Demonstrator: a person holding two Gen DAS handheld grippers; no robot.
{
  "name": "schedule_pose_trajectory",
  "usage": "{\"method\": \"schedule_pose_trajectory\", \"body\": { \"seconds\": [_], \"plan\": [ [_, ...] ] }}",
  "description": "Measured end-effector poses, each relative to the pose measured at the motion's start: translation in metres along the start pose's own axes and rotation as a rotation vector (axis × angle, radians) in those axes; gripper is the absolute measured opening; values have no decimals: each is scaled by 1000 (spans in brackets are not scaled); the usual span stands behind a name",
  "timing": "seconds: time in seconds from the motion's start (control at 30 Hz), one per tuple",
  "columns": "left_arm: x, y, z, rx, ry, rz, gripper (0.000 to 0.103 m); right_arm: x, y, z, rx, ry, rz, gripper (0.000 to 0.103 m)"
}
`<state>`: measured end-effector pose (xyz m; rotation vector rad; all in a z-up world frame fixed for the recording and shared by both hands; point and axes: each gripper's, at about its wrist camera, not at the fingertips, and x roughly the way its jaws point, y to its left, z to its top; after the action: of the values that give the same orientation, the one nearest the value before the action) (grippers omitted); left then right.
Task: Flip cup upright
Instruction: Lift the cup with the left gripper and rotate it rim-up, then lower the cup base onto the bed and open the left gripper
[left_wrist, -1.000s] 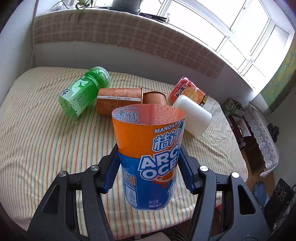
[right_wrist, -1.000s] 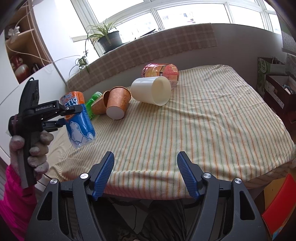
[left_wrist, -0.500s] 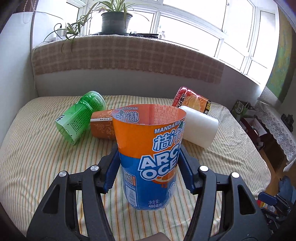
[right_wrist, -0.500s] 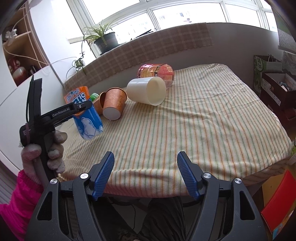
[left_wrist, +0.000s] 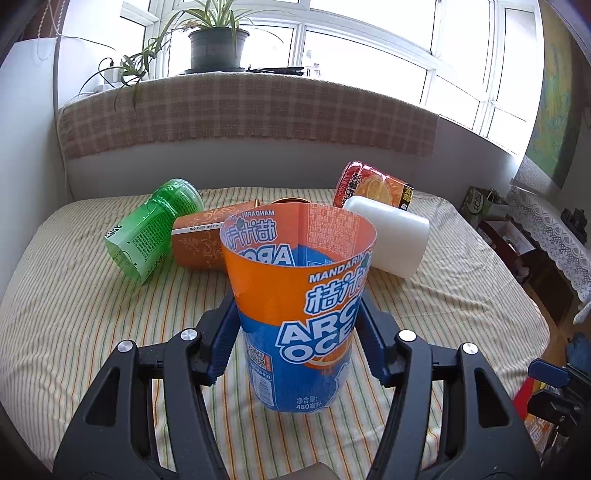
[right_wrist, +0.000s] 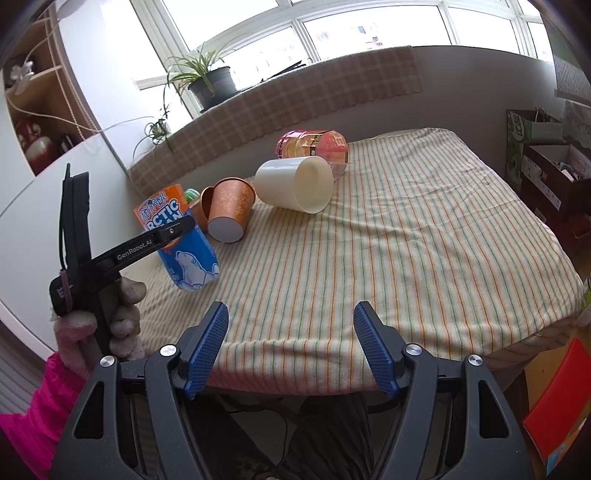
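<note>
The left gripper (left_wrist: 297, 332) hides the sides of the orange-and-blue cup (left_wrist: 299, 295) where its blue pads press in; whether the cup's base touches the striped cloth (left_wrist: 74, 314) or hangs just above it can't be told from either view. In the right wrist view the cup (right_wrist: 184, 243) leans a bit, mouth up, near the cloth's left front edge, w/ the left gripper's arm crossing its middle. The cup is thin printed plastic, tapered, open at top, w/ a polar bear on its blue lower half. Behind it lie a green ribbed bottle (left_wrist: 155, 229), mostly hidden in the right view, two copper patterned cups (right_wrist: 231, 208) on their sides, one partly behind the other, a smooth white cup (right_wrist: 295, 184) on its side, and a red-orange cup (right_wrist: 314, 146) farthest back, its print too blurred to read. The right gripper (right_wrist: 291, 349) is spread wide at the near cloth edge, holding nothing, touching nothing. The gloved left hand (right_wrist: 110, 321) wraps the left gripper's handle; pink sleeve cut off by the frame.
</note>
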<state>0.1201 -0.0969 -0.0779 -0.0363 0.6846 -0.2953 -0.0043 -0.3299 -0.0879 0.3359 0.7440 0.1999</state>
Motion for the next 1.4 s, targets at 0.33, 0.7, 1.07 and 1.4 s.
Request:
{"method": "schedule_pose_trajectory", "body": {
  "seconds": [0.33,0.7,1.07,1.4],
  "plan": [
    [-8,7,-5,-37,42,-89,61,1,6,0,-9,-2,9,70],
    [-10,4,-8,-28,80,-130,80,-1,8,1,-17,-13,9,70],
    [-26,13,-21,-68,102,-144,83,3,16,4,-47,-9,14,70],
    [-70,35,-29,-104,4,-57,87,8,40,17,-141,-40,-1,70]
  ]
}}
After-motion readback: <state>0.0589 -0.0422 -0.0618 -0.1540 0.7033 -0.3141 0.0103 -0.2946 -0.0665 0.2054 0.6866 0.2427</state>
